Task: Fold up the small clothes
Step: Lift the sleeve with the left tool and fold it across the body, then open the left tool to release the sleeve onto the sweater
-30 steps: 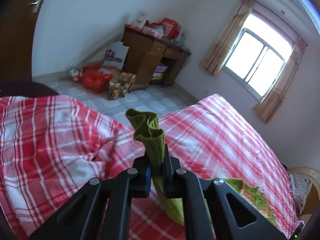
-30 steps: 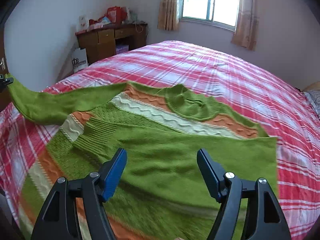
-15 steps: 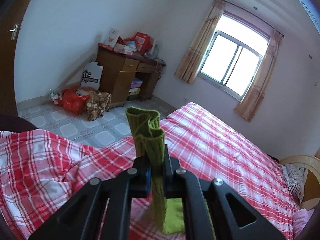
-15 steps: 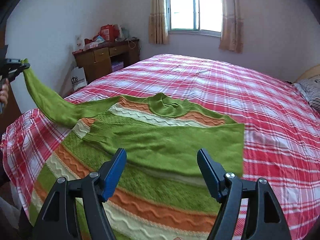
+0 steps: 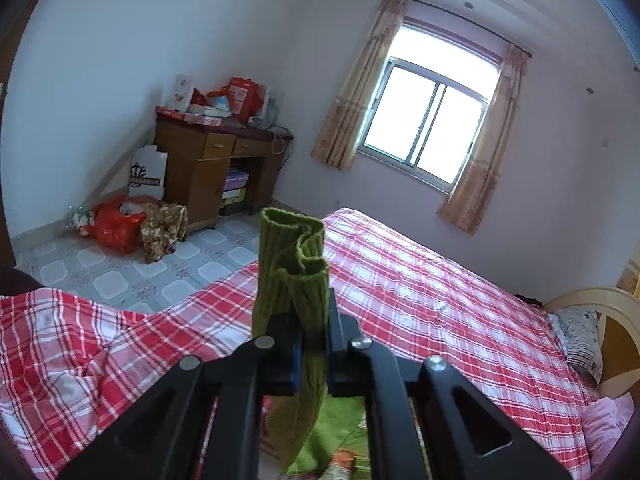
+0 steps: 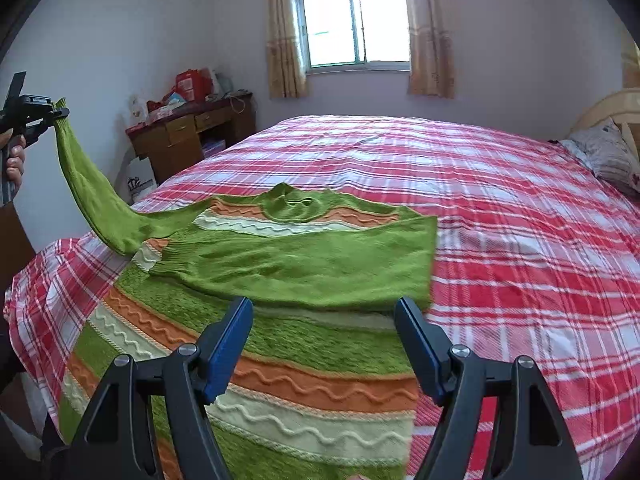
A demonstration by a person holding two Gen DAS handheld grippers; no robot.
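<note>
A green sweater with orange and cream wavy stripes (image 6: 280, 320) lies flat on the red plaid bed (image 6: 500, 208). One sleeve (image 6: 304, 268) is folded across its chest. My left gripper (image 5: 310, 332) is shut on the ribbed cuff of the other sleeve (image 5: 294, 264) and holds it high above the bed's left edge; in the right wrist view this gripper (image 6: 52, 114) is at the far left with the sleeve (image 6: 92, 192) stretched down to the sweater. My right gripper (image 6: 324, 324) is open and empty, hovering over the sweater's body.
A wooden desk (image 5: 216, 168) piled with boxes stands by the wall left of the window (image 5: 428, 120). Bags (image 5: 120, 224) lie on the tiled floor. A pillow (image 6: 604, 156) and headboard are at the bed's far right.
My left gripper has lifted the sleeve cuff higher, so the sleeve now slopes steeply up. My right gripper has drawn back and risen from the sweater, still open.
</note>
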